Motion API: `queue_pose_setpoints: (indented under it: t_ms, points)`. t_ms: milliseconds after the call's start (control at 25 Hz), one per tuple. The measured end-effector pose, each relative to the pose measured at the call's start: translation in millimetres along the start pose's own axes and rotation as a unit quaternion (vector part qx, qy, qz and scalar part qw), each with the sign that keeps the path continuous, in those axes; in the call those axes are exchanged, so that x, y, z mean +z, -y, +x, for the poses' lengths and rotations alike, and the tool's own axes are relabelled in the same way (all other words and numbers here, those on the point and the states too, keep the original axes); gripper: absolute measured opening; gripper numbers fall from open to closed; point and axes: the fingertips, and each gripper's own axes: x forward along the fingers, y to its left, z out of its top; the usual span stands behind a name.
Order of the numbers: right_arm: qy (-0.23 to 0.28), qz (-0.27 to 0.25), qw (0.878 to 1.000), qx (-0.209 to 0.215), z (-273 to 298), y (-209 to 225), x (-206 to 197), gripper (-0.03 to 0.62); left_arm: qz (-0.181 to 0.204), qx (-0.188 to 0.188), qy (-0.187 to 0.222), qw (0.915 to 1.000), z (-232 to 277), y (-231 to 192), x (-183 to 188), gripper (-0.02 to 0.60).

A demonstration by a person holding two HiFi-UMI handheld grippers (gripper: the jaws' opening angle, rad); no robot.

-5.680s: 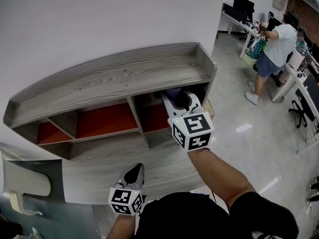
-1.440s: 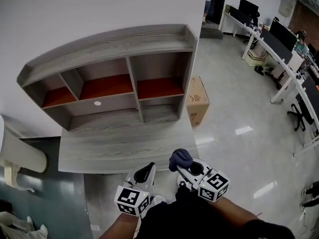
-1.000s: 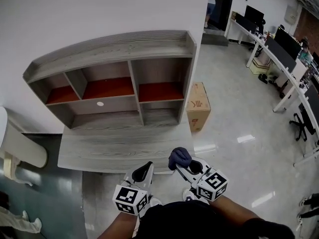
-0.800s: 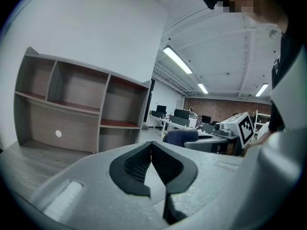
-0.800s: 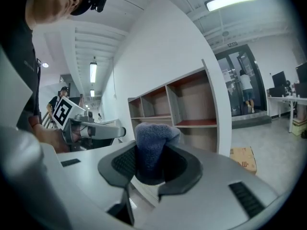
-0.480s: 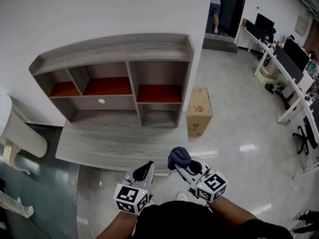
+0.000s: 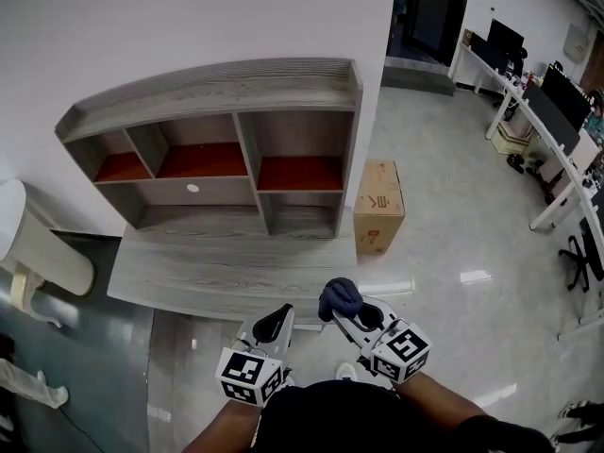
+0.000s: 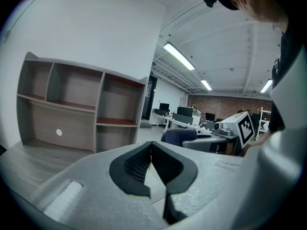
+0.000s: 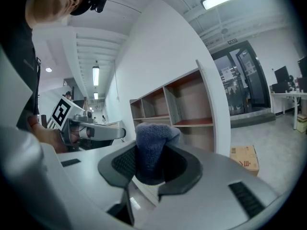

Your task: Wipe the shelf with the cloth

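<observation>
Shelf (image 7: 212, 88) sits against the white wall (image 7: 189, 17) at the far side. Its long axis runs left-right. There are three red-floored bays in the upper row, and below them a wide grey bay with a narrower one to its right.

The desk top (image 7: 226, 272) runs out from the shelf base toward the near side. A cardboard box (image 7: 378, 206) stands on the floor (image 7: 453, 234) just beside the shelf's right end.

Both tools are held low at the near edge, close to the body and off the desk's near lip, well apart from every bay.

Right gripper (image 7: 347, 317): jaws clamped on the cloth (image 7: 340, 297), a dark blue wad bunched up and sticking out past the tips. From here the shelf is straight ahead and far, a bit left. The right-hand column of bays is roughly in line with this tool.

Left gripper (image 7: 275, 321): jaws closed tip to tip with nothing between them. It sits just beside the right one, on its left.

Judgement:
- No wiping contact at this moment; the cloth is in the air, not on any board.
- The right arm is the working one. It is no farther from the shelf than the left, and it carries the cloth.
- The next move needs a long forward reach over the desk top.
- Strokes should then run left-right along the boards' long axis.
- The dividers will break up each stroke, so go bay by bay.
</observation>
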Motion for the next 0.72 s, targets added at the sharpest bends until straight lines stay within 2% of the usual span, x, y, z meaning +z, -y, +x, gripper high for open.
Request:
queue_pose_setpoints:
  t_ms: [720]
  points:
    - [0.0, 0.001, 1.0, -0.002, -7.7, -0.4, -2.5, 0.121, 0.008, -0.004, -0.003, 1.0, 0.2, 6.7, 1.5, 0.009]
